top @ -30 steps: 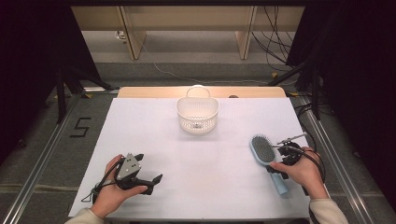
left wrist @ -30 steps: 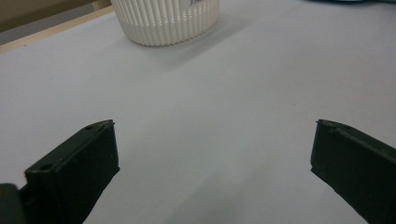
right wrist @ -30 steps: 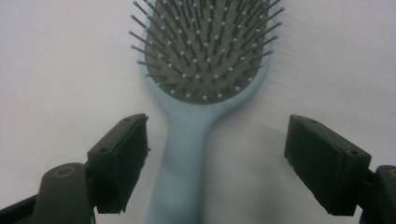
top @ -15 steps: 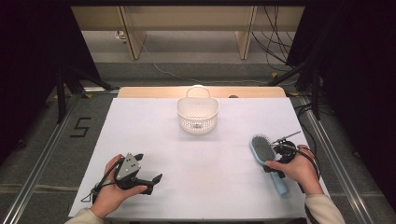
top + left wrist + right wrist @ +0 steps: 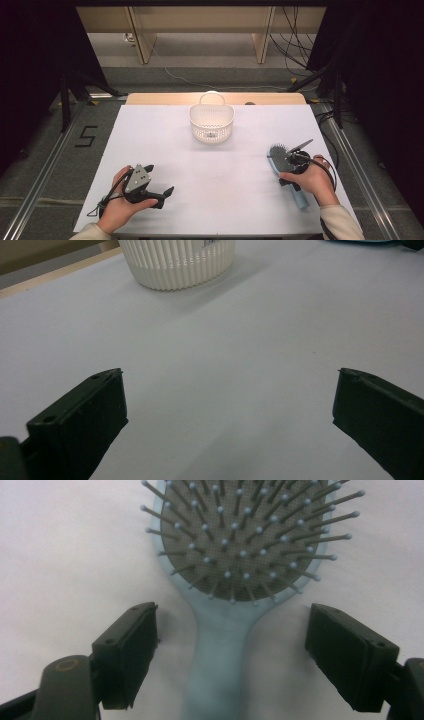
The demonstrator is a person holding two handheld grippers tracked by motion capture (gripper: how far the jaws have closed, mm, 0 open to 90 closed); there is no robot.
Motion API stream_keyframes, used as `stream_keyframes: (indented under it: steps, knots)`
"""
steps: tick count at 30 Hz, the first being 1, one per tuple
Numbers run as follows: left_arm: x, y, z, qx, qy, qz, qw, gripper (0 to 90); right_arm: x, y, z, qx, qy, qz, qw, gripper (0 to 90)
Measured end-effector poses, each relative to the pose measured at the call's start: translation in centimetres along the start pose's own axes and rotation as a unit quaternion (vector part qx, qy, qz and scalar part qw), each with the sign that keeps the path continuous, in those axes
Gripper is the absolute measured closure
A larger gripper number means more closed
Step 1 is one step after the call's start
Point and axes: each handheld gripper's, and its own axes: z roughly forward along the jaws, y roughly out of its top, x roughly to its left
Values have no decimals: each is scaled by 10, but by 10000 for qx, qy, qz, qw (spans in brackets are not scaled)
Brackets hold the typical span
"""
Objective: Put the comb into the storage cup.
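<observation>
The right gripper was held released astride the neck of the hairbrush, which lay bristles-up on the bench right of the basket, apparently for pickup, while the left gripper was parked released, left of the basket.

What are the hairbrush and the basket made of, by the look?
Hairbrush: pale blue plastic, smooth with a soft sheen on the handle; thin ball-tipped pins in a grey pad, probably rubber. Basket: white plastic, likely moulded, matte, with ribbed slotted walls in the left gripper view. Both are judged by look alone.
</observation>
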Motion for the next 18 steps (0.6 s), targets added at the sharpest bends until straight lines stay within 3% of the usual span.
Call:
stream_keyframes:
  steps: [3, 11, 18]
  knots:
    - [0, 0, 0, 0, -1, 6, 10000, 3, 3, 2, 1, 83, -102, 0, 9999, 236]
    - [0, 0, 0, -8, -2, 16, 10000, 4, 6, 5, -1, 209, -103, 84, 9997, 315]
    - [0, 0, 0, -7, -1, 9, 10000, 5, 8, 9, -3, 324, -154, 200, 9992, 446]
